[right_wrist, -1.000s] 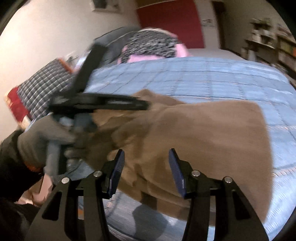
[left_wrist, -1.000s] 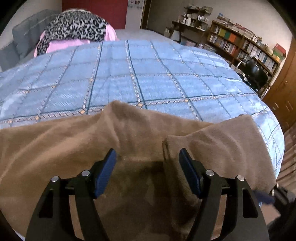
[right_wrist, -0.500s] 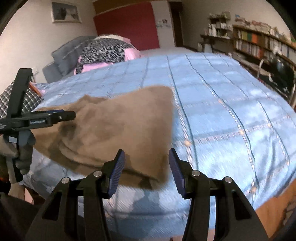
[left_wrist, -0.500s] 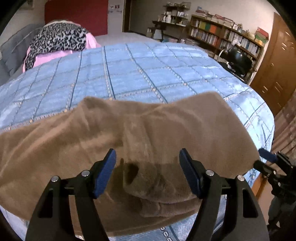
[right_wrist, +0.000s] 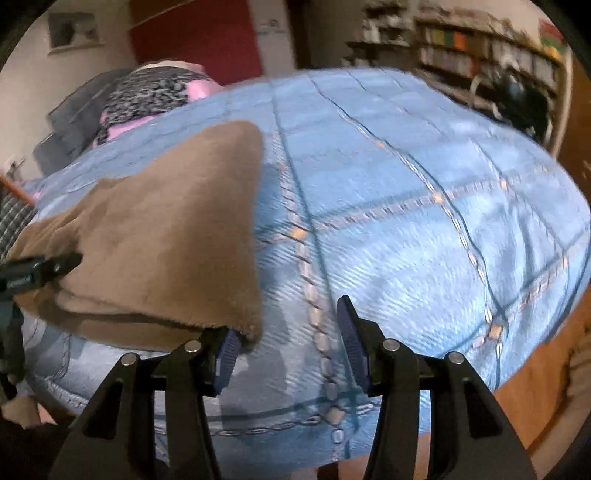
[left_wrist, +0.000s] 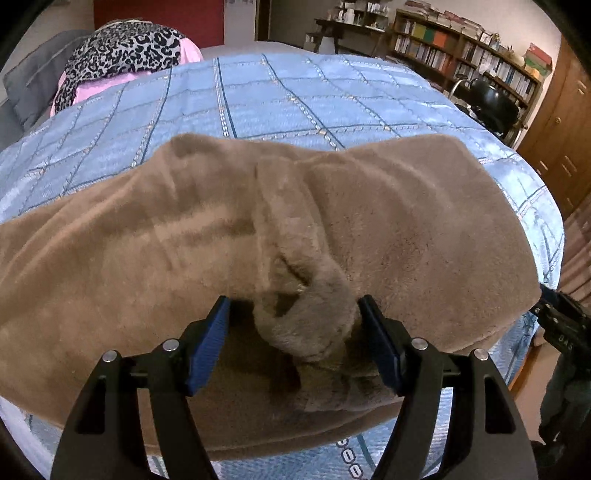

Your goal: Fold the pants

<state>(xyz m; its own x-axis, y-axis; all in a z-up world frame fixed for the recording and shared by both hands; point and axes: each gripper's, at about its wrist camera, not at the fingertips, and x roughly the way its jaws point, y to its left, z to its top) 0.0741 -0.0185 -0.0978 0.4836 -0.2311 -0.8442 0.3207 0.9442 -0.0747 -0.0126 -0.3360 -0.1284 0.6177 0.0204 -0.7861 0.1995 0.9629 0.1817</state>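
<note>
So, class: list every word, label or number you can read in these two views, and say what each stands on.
None reads clearly.
White lettering on the left hand-held gripper: too blurred.
Book spines on the bookshelf: too small.
Papers on the far wall: too blurred.

Two hand-held grippers, both angled steeply downward with jaws apart.

The left gripper (left_wrist: 293,339) tilts down with its blue pads spread wide, a bunched fold of brown pants (left_wrist: 424,236) sitting between them (contact with the right-hand pad cannot be told). The right gripper (right_wrist: 286,347) stands about half spread, only its left pad against the fabric's corner, nothing gripped.
</note>
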